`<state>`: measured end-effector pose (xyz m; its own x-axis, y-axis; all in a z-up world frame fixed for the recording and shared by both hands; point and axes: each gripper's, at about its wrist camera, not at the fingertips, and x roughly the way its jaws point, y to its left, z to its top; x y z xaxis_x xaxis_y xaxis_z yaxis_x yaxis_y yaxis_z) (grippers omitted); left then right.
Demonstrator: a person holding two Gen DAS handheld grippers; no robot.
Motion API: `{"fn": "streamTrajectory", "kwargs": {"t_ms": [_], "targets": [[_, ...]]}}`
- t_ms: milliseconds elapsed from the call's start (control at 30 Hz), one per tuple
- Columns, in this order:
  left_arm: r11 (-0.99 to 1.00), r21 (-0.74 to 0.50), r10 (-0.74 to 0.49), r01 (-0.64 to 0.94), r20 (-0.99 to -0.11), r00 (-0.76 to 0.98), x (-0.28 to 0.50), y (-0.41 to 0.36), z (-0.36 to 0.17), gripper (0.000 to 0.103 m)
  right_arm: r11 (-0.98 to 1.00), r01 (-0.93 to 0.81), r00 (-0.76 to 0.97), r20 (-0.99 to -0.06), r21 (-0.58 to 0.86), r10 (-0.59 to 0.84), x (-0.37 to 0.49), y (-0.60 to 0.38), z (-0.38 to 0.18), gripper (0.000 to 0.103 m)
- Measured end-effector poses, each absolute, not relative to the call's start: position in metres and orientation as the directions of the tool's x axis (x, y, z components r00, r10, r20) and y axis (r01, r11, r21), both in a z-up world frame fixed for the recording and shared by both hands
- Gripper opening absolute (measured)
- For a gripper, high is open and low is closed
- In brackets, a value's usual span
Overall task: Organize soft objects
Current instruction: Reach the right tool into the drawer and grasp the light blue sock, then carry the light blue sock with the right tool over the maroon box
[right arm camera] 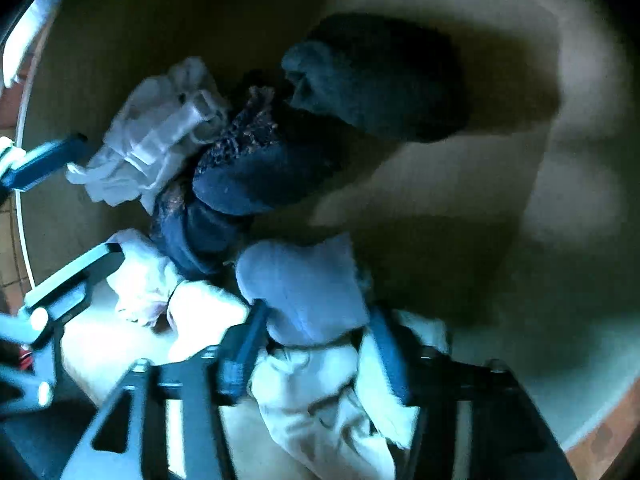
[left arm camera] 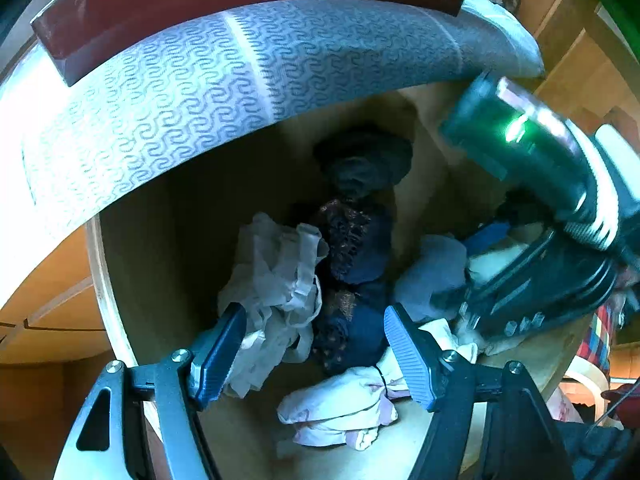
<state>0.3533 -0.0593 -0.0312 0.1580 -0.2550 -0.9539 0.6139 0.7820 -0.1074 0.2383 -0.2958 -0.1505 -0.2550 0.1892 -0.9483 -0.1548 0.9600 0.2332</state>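
Two grippers share a drawer: right gripper (right arm camera: 316, 344) clamped on a pale cloth bundle (right arm camera: 304, 288), left gripper (left arm camera: 316, 344) apart, just beside white cloth (left arm camera: 276, 276).

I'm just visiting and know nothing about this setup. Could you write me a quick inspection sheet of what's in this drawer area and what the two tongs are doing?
Surface: wooden drawer, dim inside, lit at the front.
Job's things: white lace garment, dark lace garment, dark rolled bundle, pale blue piece, white cloth, pinkish-white bundle.
Clutter: nothing seen.
Tongs: left tongs open above the pile, holding nothing; right tongs closed on the pale blue piece, white cloth beneath.
Cables: nothing seen.
Surroundings: patterned mattress and red-brown bed board above the drawer; plaid fabric at right.
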Motion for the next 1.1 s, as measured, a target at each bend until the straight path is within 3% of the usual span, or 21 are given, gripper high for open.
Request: {"fn": "streamTrajectory", "kwargs": {"t_ms": [67,133,267,333,667,833,967,1100], "targets": [[0.782,-0.108,-0.254,0.614,-0.955,0.156,0.355,-0.059,-0.030,0.072,0.958,-0.184,-0.271,-0.948,0.221,0.167,0.243,-0.285,-0.158,0.070],[0.784,-0.112,-0.256,0.611,-0.955,0.153,0.355,-0.059,-0.031,0.072,0.955,-0.234,-0.268,-0.957,0.180,0.114,0.245,-0.276,-0.162,0.069],[0.783,-0.109,-0.256,0.612,-0.954,0.157,0.356,-0.057,-0.030,0.072,0.962,-0.216,-0.256,-0.960,0.169,0.111,0.246,-0.266,-0.157,0.056],[0.781,-0.110,-0.255,0.615,-0.955,0.153,0.356,-0.060,-0.030,0.073,0.969,-0.167,-0.235,-0.962,0.183,0.141,0.243,-0.278,-0.142,0.054],[0.792,-0.104,-0.266,0.602,-0.946,0.186,0.355,-0.065,-0.031,0.074,0.952,-0.023,-0.028,-0.952,0.307,0.306,0.227,-0.340,-0.006,0.054],[0.784,-0.062,-0.223,0.618,-0.957,0.186,0.352,-0.073,-0.034,0.074,0.899,-0.016,0.134,-0.890,0.437,0.435,0.237,-0.360,0.083,0.054],[0.793,-0.030,-0.191,0.608,-0.960,0.203,0.355,-0.082,-0.035,0.074,0.896,-0.028,0.260,-0.863,0.442,0.434,0.271,-0.390,0.141,0.054],[0.807,-0.026,-0.184,0.590,-0.960,0.209,0.359,-0.088,-0.033,0.074,0.932,-0.039,0.364,-0.864,0.359,0.348,0.319,-0.406,0.173,0.054]]}}
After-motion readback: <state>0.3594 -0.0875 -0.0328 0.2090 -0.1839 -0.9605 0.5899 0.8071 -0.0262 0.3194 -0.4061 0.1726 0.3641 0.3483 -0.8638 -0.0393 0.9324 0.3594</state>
